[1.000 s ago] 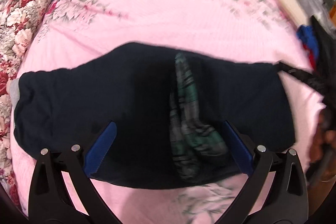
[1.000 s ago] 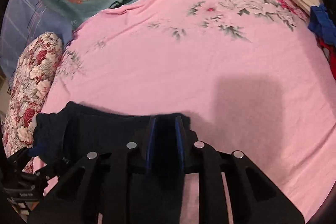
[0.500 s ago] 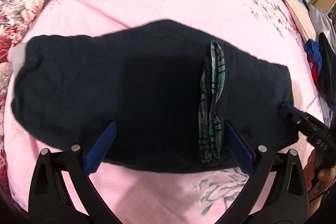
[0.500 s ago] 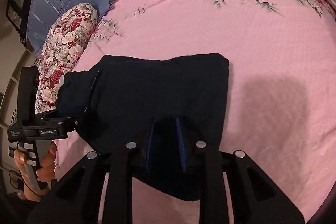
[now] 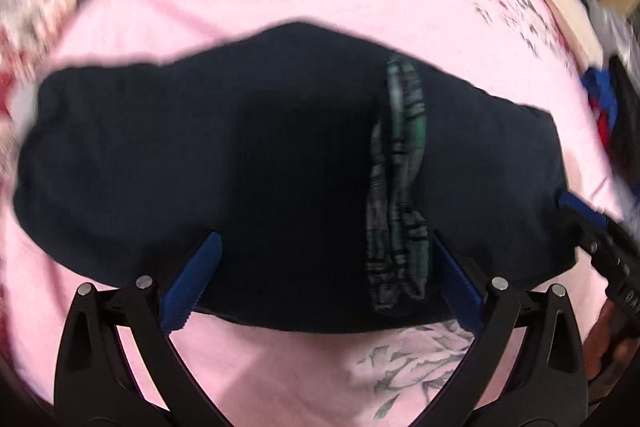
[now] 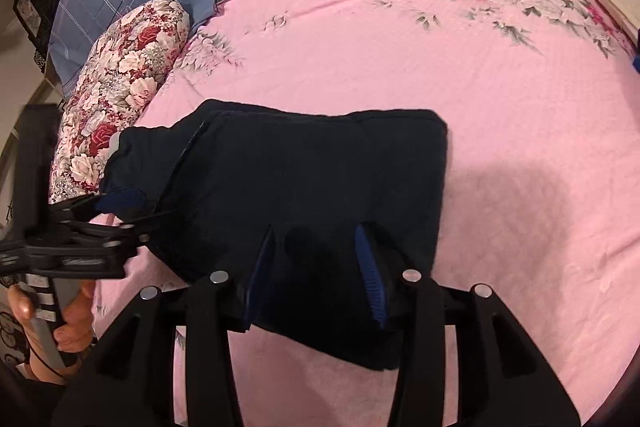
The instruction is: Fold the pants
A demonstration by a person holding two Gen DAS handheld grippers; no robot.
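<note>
The pink bedsheet (image 6: 400, 59) fills most of both views, with a flowered pillow (image 6: 120, 87) at the upper left of the right wrist view. On the sheet lies the pair of dark pants (image 6: 312, 179), low and centre in the right wrist view and across the middle of the left wrist view. They already form a compact, roughly rectangular bundle with squared corners, so in my judgement the main folds are done; what is left looks like one more fold or a tidy-up. A strip of green plaid lining (image 5: 400, 179) shows right of centre in the left wrist view, which suggests an opening not yet tucked in.

The left gripper (image 5: 324, 279) is spread wide, its blue pads over the near edge of the pants and closed on nothing. The right gripper (image 6: 316, 267) has its jaws apart, with the near edge of the pants lying between the pads; it does not seem to be pinching.
</note>
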